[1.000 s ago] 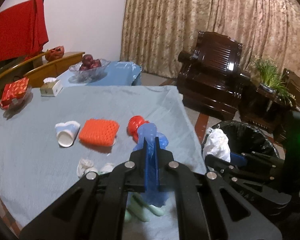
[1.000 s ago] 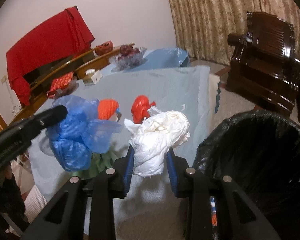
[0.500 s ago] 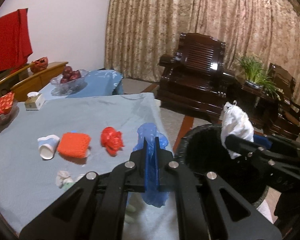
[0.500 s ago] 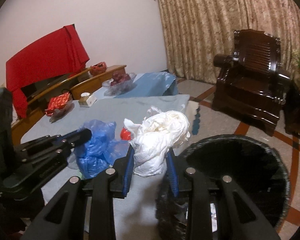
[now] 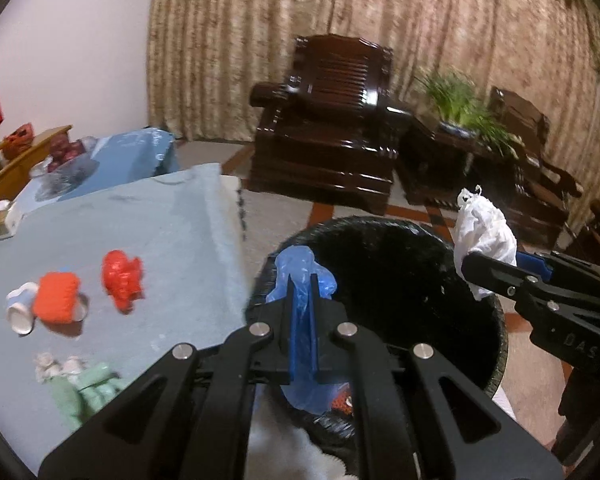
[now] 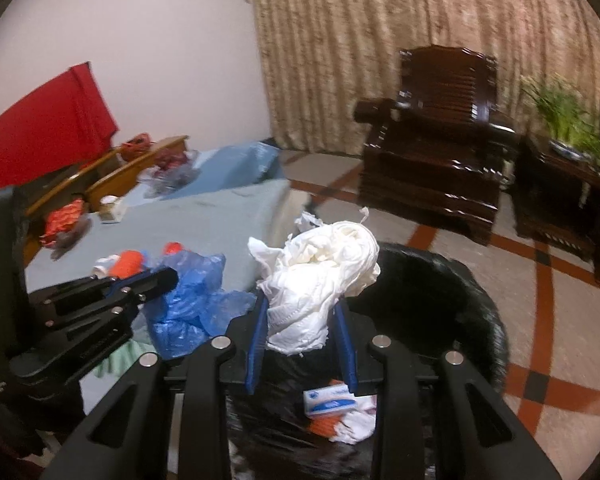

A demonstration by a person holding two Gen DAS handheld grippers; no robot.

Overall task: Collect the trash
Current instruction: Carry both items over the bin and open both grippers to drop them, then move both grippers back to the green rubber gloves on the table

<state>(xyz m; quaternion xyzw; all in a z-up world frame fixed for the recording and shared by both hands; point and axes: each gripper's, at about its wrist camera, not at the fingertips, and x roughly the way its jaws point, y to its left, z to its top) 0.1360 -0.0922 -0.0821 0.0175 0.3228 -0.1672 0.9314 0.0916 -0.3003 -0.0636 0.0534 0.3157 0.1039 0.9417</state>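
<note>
Left gripper (image 5: pixel 301 280): jaws are clamping the blue plastic bag (image 5: pixel 300 322) above the bin's near rim.
Right gripper (image 6: pixel 302 312): jaws are pinching the white paper wad (image 6: pixel 320 280) over the black bin (image 5: pixel 420 264).
Risk: the blue bag is hanging near the rim, so releasing may be spilling it outside.
Room: the bin mouth ahead is lying open; the desk (image 5: pixel 160 220) edge is sitting just left.

Ahead of you a dark wooden armchair (image 5: pixel 324 128) stands against the patterned curtain (image 5: pixel 340 20), with a potted plant (image 5: pixel 460 108) on a dark side table to its right. At your left, a glass bowl of red fruit (image 5: pixel 62 152) sits on blue cloth, and a red cloth (image 6: pixel 48 128) hangs on the wall.
</note>
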